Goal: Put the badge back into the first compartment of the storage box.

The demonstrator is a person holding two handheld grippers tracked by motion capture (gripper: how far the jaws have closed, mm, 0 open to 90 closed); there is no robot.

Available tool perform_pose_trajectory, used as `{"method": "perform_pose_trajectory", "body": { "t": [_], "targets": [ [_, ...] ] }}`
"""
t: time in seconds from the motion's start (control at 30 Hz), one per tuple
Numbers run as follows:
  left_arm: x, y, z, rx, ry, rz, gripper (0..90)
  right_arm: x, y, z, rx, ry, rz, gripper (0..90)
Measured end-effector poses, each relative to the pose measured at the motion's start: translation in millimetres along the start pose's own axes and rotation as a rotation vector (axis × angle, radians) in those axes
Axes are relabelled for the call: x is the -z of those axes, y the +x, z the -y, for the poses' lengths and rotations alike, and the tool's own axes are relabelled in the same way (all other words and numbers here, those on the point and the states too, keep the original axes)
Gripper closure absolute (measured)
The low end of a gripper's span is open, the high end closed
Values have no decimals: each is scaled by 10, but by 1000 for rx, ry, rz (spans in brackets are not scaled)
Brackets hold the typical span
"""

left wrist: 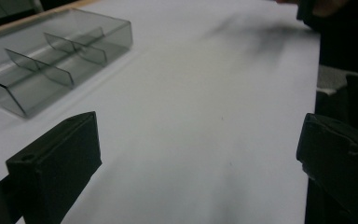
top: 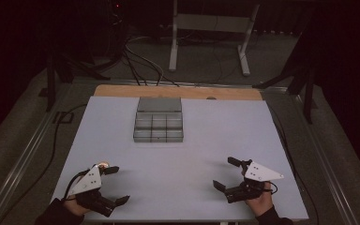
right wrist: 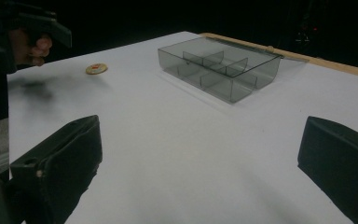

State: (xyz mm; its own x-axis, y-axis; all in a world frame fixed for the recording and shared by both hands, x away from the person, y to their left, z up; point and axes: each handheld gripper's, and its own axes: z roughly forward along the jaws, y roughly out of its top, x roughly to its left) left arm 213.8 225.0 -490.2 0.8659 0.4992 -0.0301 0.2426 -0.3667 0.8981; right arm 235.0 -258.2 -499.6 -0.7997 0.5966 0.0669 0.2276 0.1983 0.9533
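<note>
High view is showing the left gripper (top: pixel 115 185) and the right gripper (top: pixel 227 173) hovering low over the near edge of the white table (top: pixel 187 154), both with jaws spread wide and gripping nothing. A small round orange-and-cream disc (top: pixel 102 165) is lying just beside the left gripper, partly hidden by it there and too small to read. Far off, a smoky transparent plastic compartment box (top: pixel 159 125) is sitting mid-table.

A white table (top: pixel 192 154) stands on grey floor (top: pixel 23 122), cables (top: pixel 140 63) behind.
</note>
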Motion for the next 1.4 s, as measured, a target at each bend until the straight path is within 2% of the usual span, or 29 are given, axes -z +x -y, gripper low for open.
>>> {"method": "perform_pose_trajectory", "body": {
  "t": [0.07, 0.2, 0.37, 0.4, 0.53, 0.57, 0.63, 0.93, 1.07, 1.2, 1.4],
  "targets": [
    [11, 22, -22, 7, -8, -24, 3, -2, 0, 0, -3, 0, 2, 0],
    [9, 72, -46, 24, 7, -82, 3, -5, -4, 7, -6, 2, 2, 0],
    [3, 111, -45, 41, 15, -117, 3, -3, -13, 11, -13, 1, 5, 0],
    [1, 142, -31, 52, 21, -143, 3, 0, -19, 13, -18, 2, 7, 0],
    [-4, 164, -15, 64, 31, -156, 3, 1, -21, 12, -19, 1, 8, 0],
    [-6, 180, -3, 67, 37, -171, 3, -1, -21, 13, -20, 3, 9, 0],
    [-10, 202, 18, 86, 36, -178, 3, -3, -20, 14, -20, 7, 10, 0],
    [-56, 283, 120, 123, 96, -205, 3, 0, -20, 14, -19, 8, 9, 0],
    [-62, 314, 156, 115, 135, -235, 3, -3, -20, 15, -19, 11, 8, 0],
    [-30, 362, 190, 133, 135, -258, 3, -2, -21, 16, -22, 11, 6, 0],
    [2, 460, 265, 157, 161, -302, 3, 4, -25, 15, -28, 8, 4, 0]
  ]
}}
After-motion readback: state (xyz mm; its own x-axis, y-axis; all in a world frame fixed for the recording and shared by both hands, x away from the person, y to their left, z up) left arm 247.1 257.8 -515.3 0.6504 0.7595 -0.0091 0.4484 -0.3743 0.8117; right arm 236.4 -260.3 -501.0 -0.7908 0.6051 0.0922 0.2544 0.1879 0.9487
